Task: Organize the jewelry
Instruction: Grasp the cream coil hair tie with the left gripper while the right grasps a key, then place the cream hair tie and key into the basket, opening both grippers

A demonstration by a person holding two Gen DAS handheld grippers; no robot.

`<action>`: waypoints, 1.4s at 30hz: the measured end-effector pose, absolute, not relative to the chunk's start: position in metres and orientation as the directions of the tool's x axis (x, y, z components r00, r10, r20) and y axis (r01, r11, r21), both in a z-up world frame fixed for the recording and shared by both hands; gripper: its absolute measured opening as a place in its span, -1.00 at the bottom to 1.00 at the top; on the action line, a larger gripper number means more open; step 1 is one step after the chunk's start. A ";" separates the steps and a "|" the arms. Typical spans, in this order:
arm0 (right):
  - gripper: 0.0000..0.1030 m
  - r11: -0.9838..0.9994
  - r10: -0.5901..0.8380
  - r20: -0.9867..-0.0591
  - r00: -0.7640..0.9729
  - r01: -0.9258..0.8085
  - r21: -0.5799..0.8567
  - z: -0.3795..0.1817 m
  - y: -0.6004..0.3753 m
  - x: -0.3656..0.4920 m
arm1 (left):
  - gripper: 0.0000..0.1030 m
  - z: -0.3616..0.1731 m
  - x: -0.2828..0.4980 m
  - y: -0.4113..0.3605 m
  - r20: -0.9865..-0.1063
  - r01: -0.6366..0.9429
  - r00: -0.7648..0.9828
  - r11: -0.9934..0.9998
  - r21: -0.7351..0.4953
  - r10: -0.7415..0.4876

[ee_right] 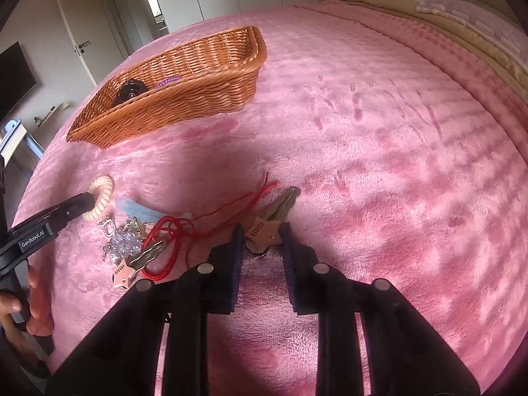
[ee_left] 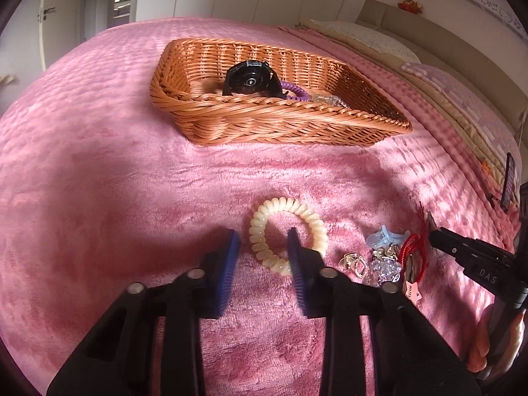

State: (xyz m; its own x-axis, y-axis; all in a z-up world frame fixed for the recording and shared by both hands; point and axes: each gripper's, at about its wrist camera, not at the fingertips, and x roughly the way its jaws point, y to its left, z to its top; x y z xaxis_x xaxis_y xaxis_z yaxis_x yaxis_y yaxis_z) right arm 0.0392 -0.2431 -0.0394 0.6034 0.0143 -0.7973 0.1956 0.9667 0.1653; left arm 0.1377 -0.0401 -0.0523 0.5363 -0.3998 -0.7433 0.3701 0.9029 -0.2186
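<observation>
A cream spiral hair tie (ee_left: 286, 231) lies on the pink blanket. My left gripper (ee_left: 263, 241) is open, with its fingers astride the tie's near left part. A hair clip with a pink star (ee_right: 266, 227) lies between the open fingers of my right gripper (ee_right: 262, 231). A pile of jewelry sits between the grippers: a red cord (ee_right: 171, 241), clear crystal beads (ee_right: 122, 244), a light blue claw clip (ee_left: 386, 236) and a second star clip (ee_right: 132, 269). The wicker basket (ee_left: 231, 122) holds a black round object (ee_left: 250, 79) and a purple spiral tie (ee_left: 295, 92).
The pink blanket (ee_right: 379, 151) covers the bed. Pillows and folded bedding (ee_left: 462, 99) lie along the right. A phone on a stand (ee_left: 508, 181) is at the far right. A hand (ee_right: 36, 300) holds the left gripper's handle.
</observation>
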 end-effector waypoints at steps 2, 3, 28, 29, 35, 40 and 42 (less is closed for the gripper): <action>-0.61 0.969 0.012 -0.787 0.616 0.187 0.161 -0.037 -0.241 0.036 | -0.82 -0.052 0.137 -0.039 -0.739 0.366 0.543 0.905 -0.218 -0.398; -0.61 0.969 0.020 -0.782 0.623 0.181 0.169 -0.036 -0.241 0.034 | -0.83 -0.051 0.136 -0.039 -0.736 0.364 0.550 0.907 -0.214 -0.395; -0.61 0.983 0.084 -0.624 0.777 0.037 0.179 0.049 -0.229 0.020 | -0.84 0.032 0.073 -0.055 -0.516 0.265 0.834 0.962 0.060 -0.197; -0.61 0.986 0.084 -0.613 0.785 0.024 0.166 0.056 -0.227 0.023 | -0.84 0.037 0.073 -0.058 -0.507 0.263 0.841 0.962 0.073 -0.192; -0.61 0.989 0.119 -0.557 0.822 -0.051 0.136 0.089 -0.219 0.062 | -0.84 0.068 0.087 -0.074 -0.458 0.257 0.871 0.960 0.113 -0.179; -0.61 0.982 0.178 -0.558 0.810 -0.109 0.154 0.095 -0.214 0.116 | -0.84 0.077 0.132 -0.081 -0.456 0.235 0.874 0.967 0.096 -0.167; -0.61 0.984 0.164 -0.585 0.795 -0.093 0.150 0.089 -0.213 0.141 | -0.84 0.072 0.155 -0.086 -0.461 0.191 0.879 0.975 0.112 -0.119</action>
State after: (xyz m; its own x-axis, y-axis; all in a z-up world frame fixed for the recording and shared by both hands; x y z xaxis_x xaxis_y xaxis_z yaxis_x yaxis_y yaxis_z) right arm 0.1413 -0.2131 0.0891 0.7946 0.1641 -0.5845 -0.0931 0.9843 0.1497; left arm 0.1554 -0.0865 0.0719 0.8795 -0.1193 -0.4607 0.1909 0.9752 0.1119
